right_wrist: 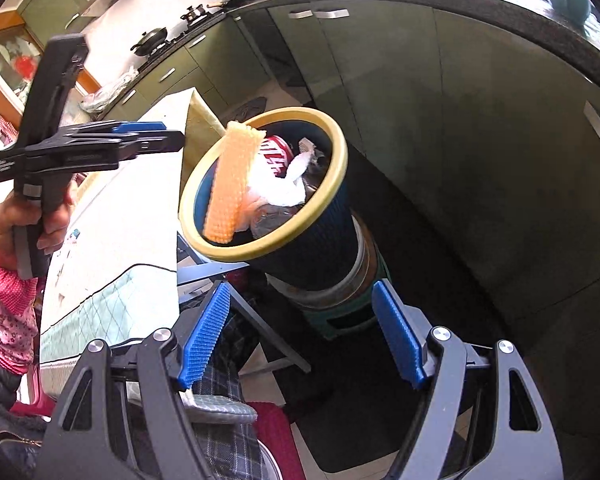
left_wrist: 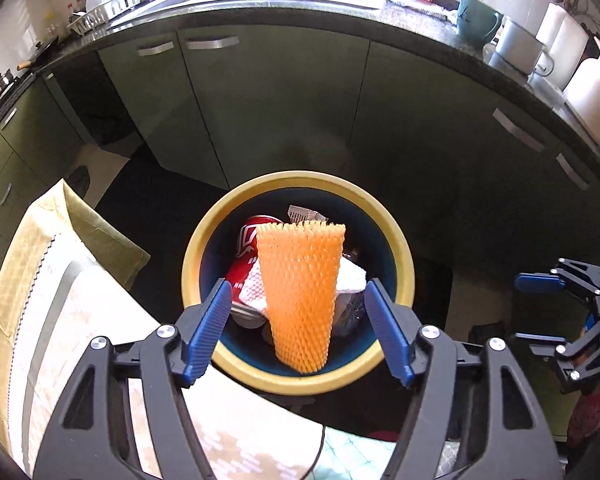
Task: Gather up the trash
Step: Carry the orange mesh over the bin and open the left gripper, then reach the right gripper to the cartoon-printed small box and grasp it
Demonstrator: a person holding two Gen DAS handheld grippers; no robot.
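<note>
Trash bin (left_wrist: 404, 280), round, yellow-rimmed, holds knobbly orange foam netting (left_wrist: 300, 292).

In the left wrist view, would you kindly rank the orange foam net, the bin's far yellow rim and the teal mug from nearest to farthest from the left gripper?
1. Orange foam net: between the open left gripper fingers, untouched, standing in the bin.
2. Bin's far yellow rim: beyond the net, centre.
3. Teal mug: on the counter, upper right.

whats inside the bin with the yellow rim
The bin holds an orange foam net leaning upright, white tissue paper, a red wrapper and some clear plastic. Anything deeper, and the bin's bottom, is covered.
</note>
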